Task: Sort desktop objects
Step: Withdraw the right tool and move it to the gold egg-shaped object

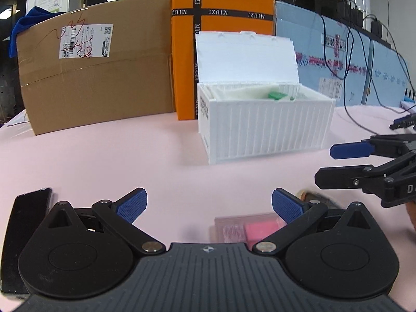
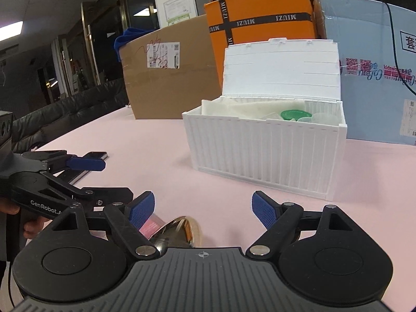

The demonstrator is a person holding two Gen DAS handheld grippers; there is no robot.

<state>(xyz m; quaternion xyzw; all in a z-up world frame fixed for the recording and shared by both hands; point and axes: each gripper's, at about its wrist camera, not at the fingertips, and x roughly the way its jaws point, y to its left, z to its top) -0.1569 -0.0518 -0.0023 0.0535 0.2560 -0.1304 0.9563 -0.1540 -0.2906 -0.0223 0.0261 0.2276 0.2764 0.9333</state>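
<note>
Left tool (image 1: 209, 204) spread above clear flat plastic case with pink insert (image 1: 248, 227): probably light, stiff, slippery; best pinched across edges.

The scene is evenly lit from overhead ceiling panels (image 2: 10, 30), and only soft, faint shadows are cast on the pink tabletop (image 1: 130, 161). Strong fisheye bending is noted at the frame edges, with dark vignetted corners, and the white box (image 1: 262, 119) is slightly overexposed, its ribbing washed out. The room background in the right wrist view is left dim, and the pink case (image 1: 247, 227) is rendered blurred.
</note>
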